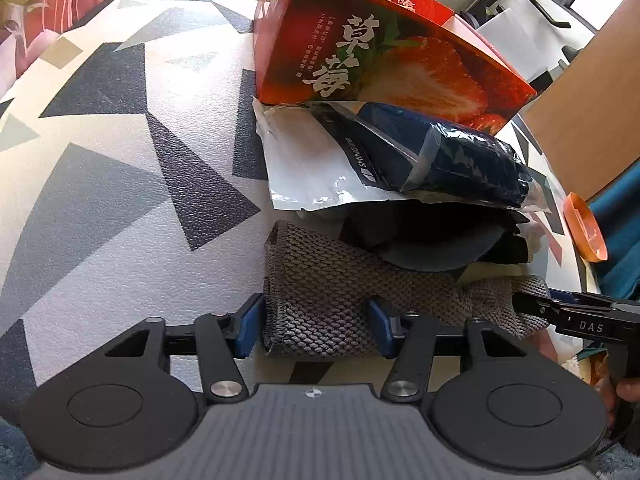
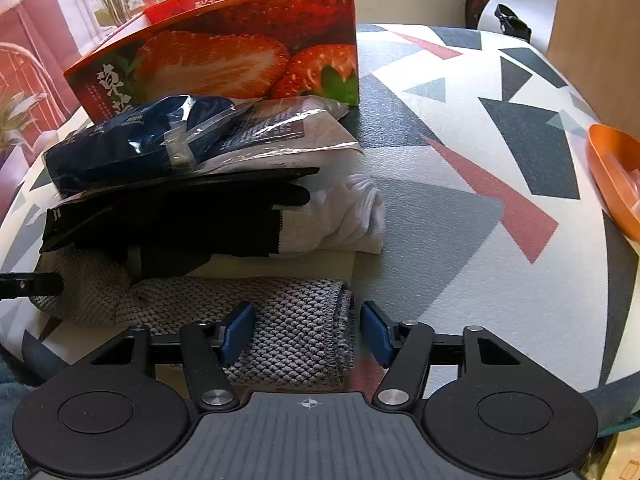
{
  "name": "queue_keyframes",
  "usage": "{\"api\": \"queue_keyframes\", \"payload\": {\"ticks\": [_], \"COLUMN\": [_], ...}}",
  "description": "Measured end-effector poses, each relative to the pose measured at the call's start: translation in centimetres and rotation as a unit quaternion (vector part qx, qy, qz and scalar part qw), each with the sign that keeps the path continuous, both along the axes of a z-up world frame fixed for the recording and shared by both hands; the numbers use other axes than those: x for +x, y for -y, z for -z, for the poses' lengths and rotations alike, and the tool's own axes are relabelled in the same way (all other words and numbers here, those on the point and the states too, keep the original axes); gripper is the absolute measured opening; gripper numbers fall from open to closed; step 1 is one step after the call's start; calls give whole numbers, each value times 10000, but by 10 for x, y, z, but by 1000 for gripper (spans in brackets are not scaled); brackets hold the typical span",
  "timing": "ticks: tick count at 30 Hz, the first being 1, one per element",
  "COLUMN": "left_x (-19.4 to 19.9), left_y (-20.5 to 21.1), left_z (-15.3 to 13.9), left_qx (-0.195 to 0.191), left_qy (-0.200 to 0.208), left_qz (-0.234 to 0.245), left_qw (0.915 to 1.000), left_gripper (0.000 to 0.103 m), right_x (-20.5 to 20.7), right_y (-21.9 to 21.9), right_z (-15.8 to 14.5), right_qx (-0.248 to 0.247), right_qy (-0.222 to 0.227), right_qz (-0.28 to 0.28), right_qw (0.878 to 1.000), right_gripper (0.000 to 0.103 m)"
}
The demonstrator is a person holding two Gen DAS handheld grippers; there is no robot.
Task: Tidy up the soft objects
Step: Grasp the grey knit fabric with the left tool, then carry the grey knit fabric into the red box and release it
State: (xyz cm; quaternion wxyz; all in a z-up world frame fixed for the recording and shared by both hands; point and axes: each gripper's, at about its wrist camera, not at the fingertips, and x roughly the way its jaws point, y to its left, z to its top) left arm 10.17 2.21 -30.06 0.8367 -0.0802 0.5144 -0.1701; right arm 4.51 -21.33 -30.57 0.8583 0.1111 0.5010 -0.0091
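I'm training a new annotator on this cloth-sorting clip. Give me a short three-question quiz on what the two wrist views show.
1. True or false: the red cardboard strawberry box stands behind the pile of soft items.
2. Which item straddled by the left gripper and right gripper lies nearest the cameras? A) folded grey knitted cloth B) white sock C) navy garment in a clear plastic bag
3. Fill in: at the right edge of the patterned table sits an orange ____.

Key: 1 true; 2 A; 3 dish.
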Motion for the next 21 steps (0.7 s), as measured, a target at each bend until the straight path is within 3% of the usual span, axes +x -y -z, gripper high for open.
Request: {"api": "queue_keyframes", "payload": {"ticks": [1, 3, 5, 8, 11, 14, 18, 21], "left_x": [0, 0, 0, -1, -5, -10, -24, -35], "left_y": [0, -1, -4, -8, -12, -22, -31, -29], "left_z": [0, -1, -1, -3, -13, -32, -67, -88], "left_qx": [57, 64, 26, -40, -2, -81, -137, -47], "left_qy": [10, 0, -26, -11, 174, 475, 1392, 1848], "left_qz": [-25, -60, -98, -162, -317, -493, -640, -622], "left_qw": [10000, 10000, 9999, 9999, 9993, 9976, 9881, 9808], "left_gripper": [48, 25, 14, 10, 8, 6, 6, 6], "right_x": [0, 0, 0, 0, 0, -1, -5, -6], "right_y": [-2, -3, -4, -9, -15, -17, -29, -39], "right_z": [0, 0, -1, -4, -9, -23, -49, -69], "right_qx": [-38, -62, 24, 47, -1, 336, 488, 439], "right_qy": [-1, 17, 37, 85, 178, 466, 1078, 1582], "right_qz": [-22, -68, -115, -256, -447, -655, -1148, -1398], "right_qw": [10000, 10000, 9999, 9996, 9988, 9962, 9863, 9765], "right_gripper": [50, 46, 36, 22, 19, 19, 19, 19]}}
